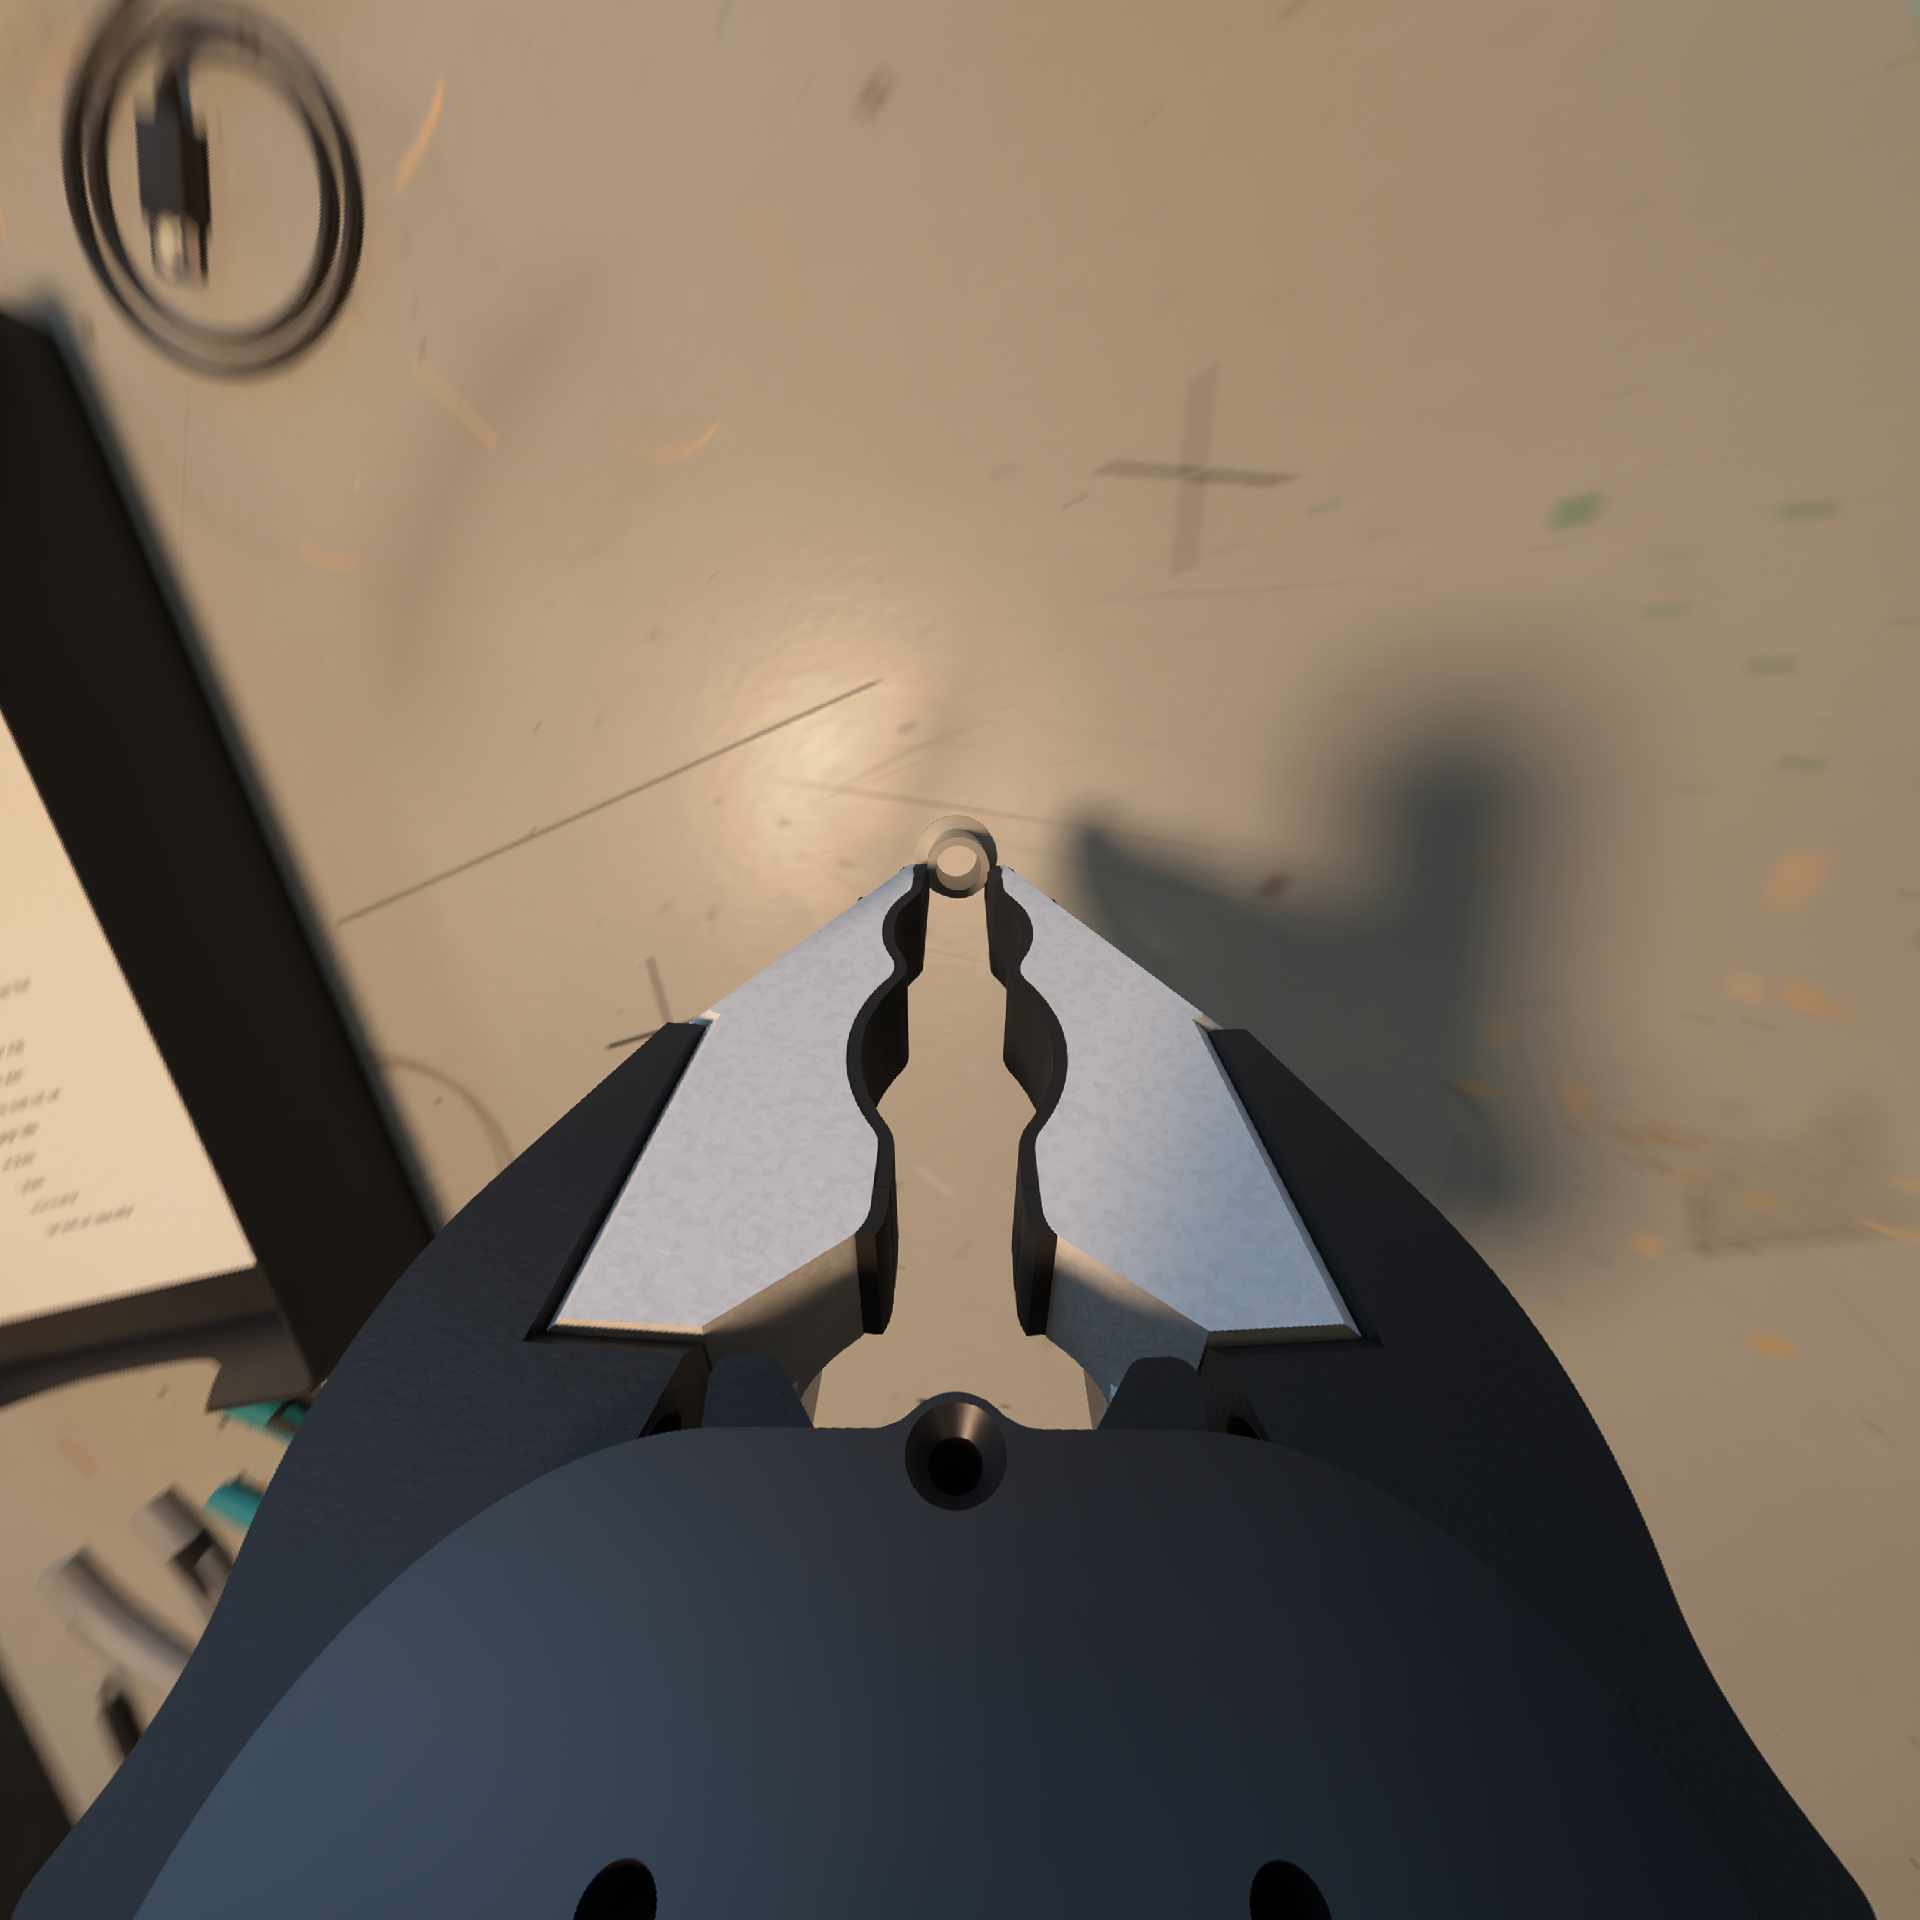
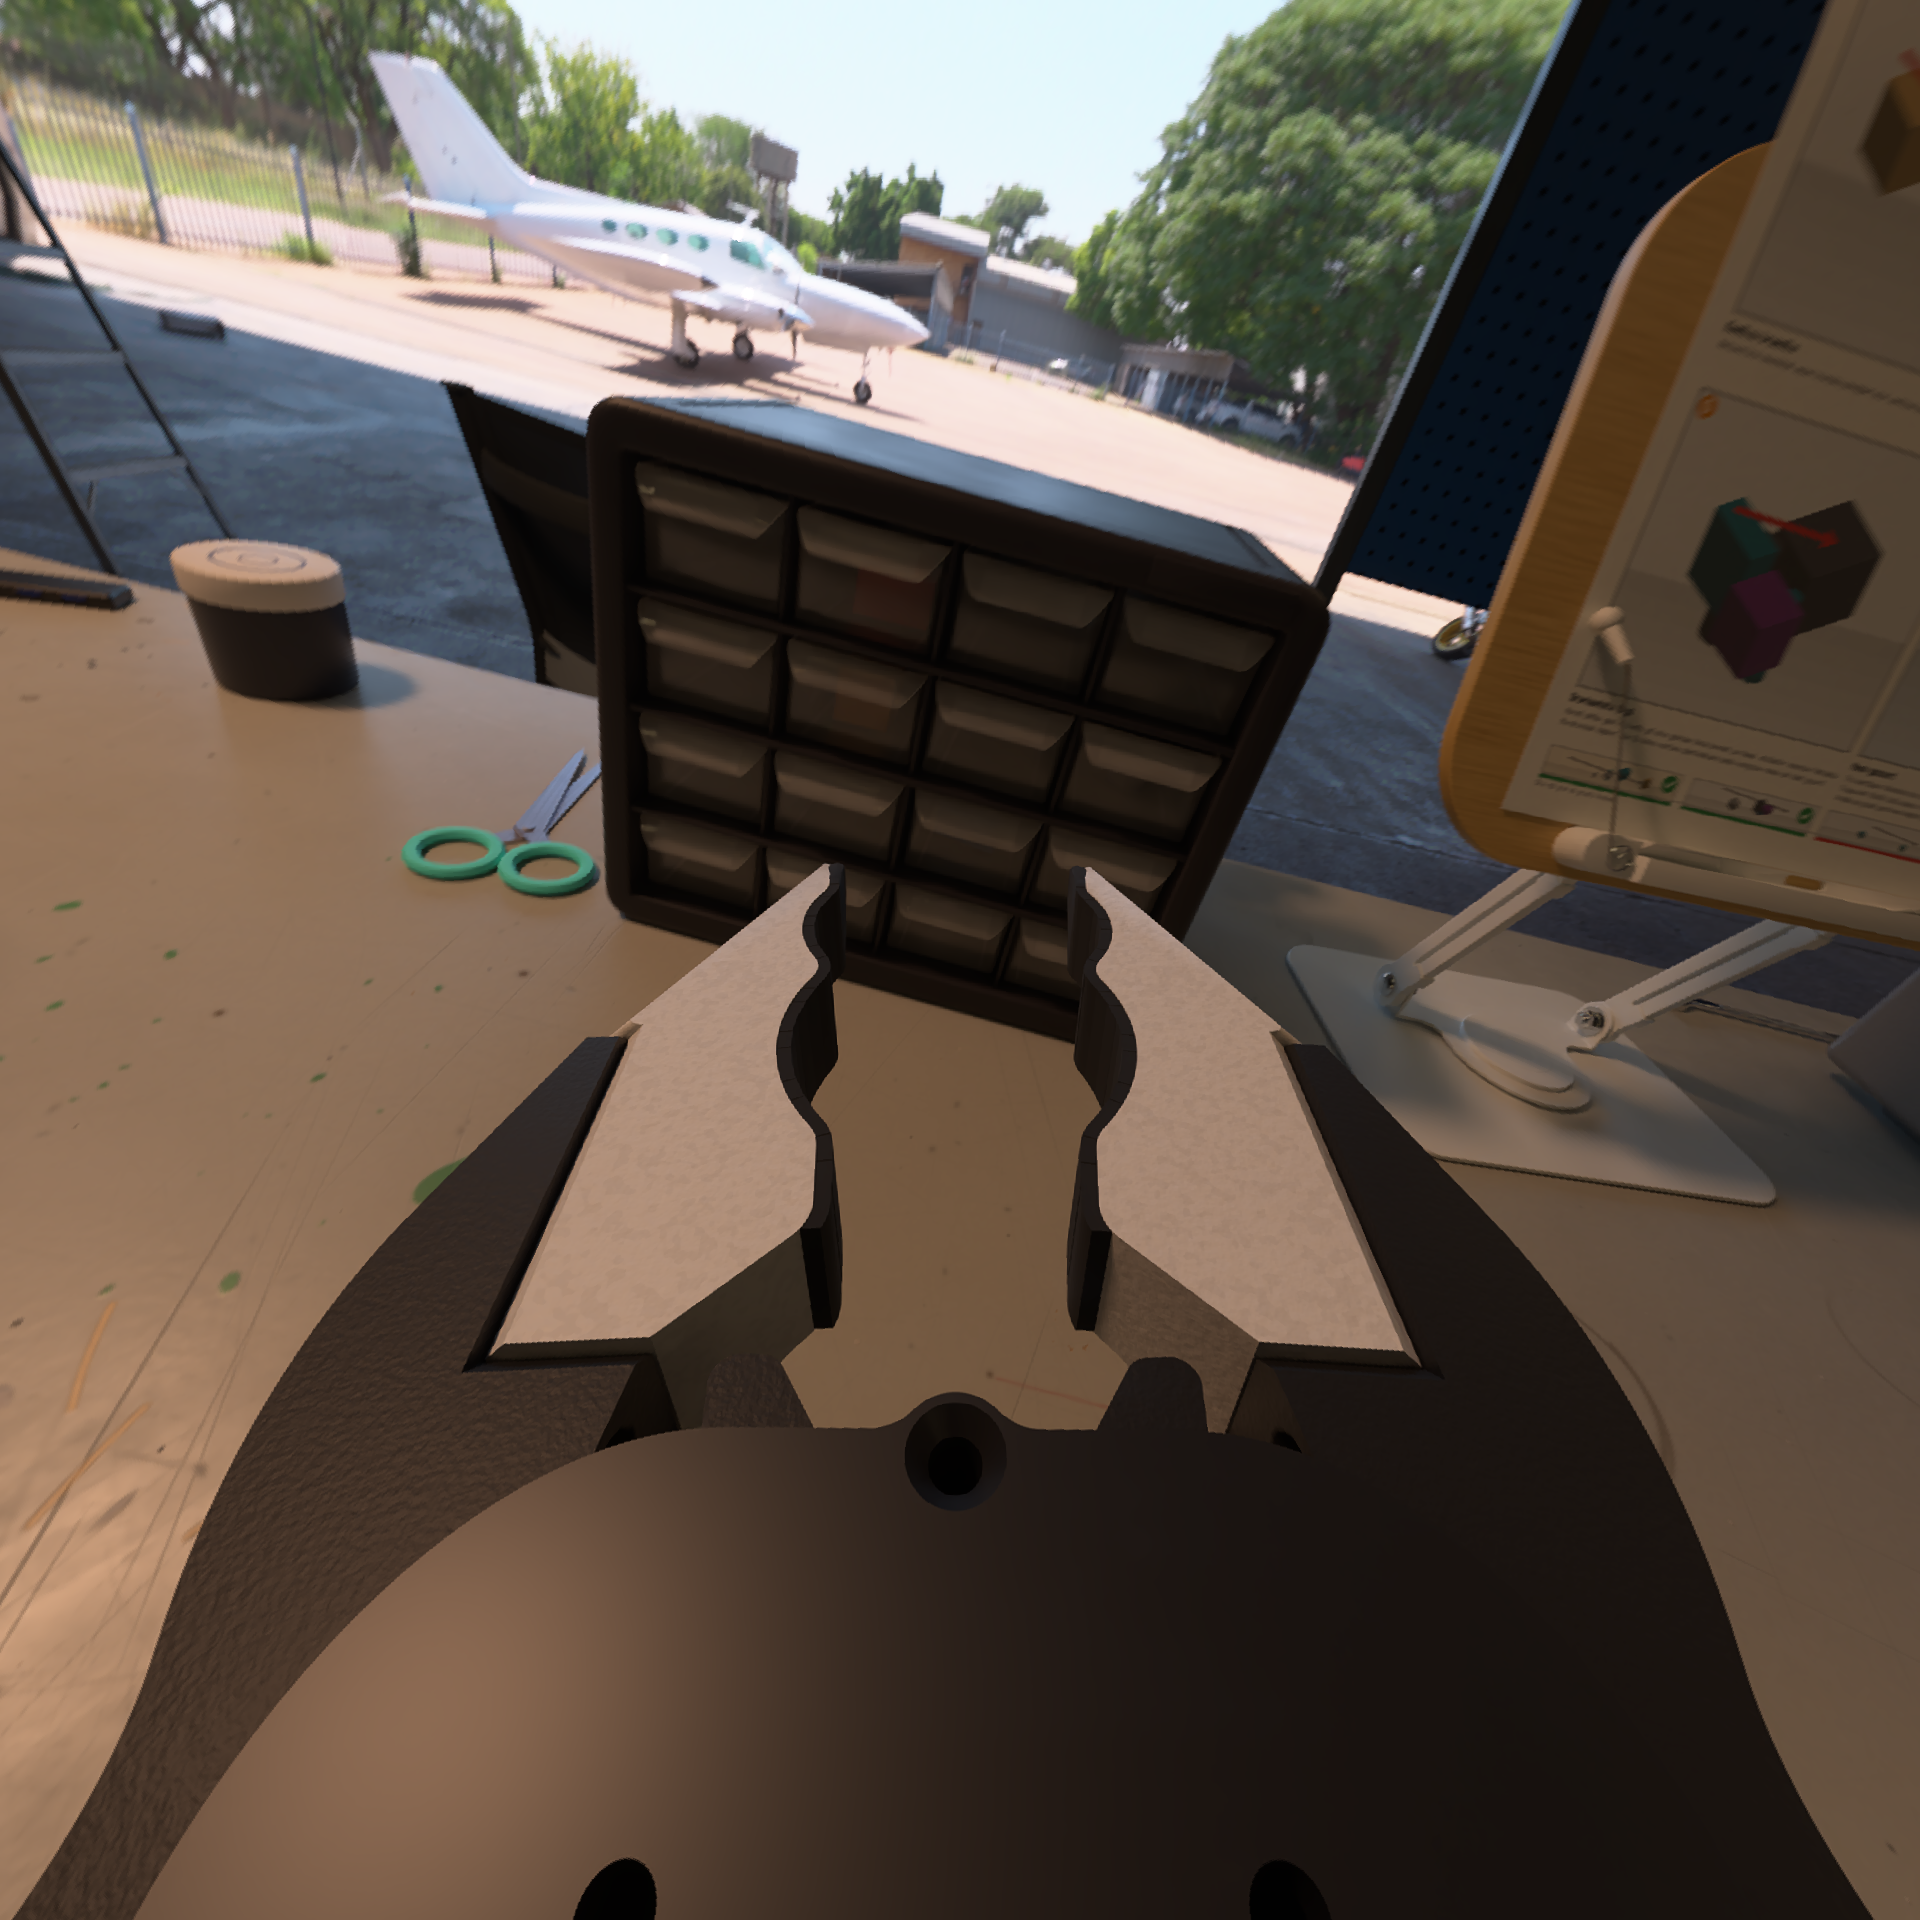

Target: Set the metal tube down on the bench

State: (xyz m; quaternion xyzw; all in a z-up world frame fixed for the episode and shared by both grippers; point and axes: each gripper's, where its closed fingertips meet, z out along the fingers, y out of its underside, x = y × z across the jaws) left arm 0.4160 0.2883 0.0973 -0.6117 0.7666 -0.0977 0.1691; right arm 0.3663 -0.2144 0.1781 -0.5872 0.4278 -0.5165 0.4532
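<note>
Metal tube point(image 1: 957, 860) shows end-on in our left wrist view, a small pale ring pinched between the very tips of our left gripper point(image 1: 956, 881), which points down at the scuffed tan bench point(image 1: 1143, 260); its length runs away from the lens, so we cannot tell how long it is or whether its far end touches the surface. We judge it stiff, light and slick, prone to pivot or slip in so shallow a tip grip, and likely to roll once freed, so a hold deeper in the finger notches or near mid-length would suit it better. A coiled black cable point(image 1: 213, 197) lies far off at upper left. In the right wrist view, our right gripper point(image 2: 956, 894) hangs with fingers spread and nothing between them, facing a black drawer cabinet point(image 2: 935, 717), with green-handled scissors point(image 2: 504, 847) to its left.
</note>
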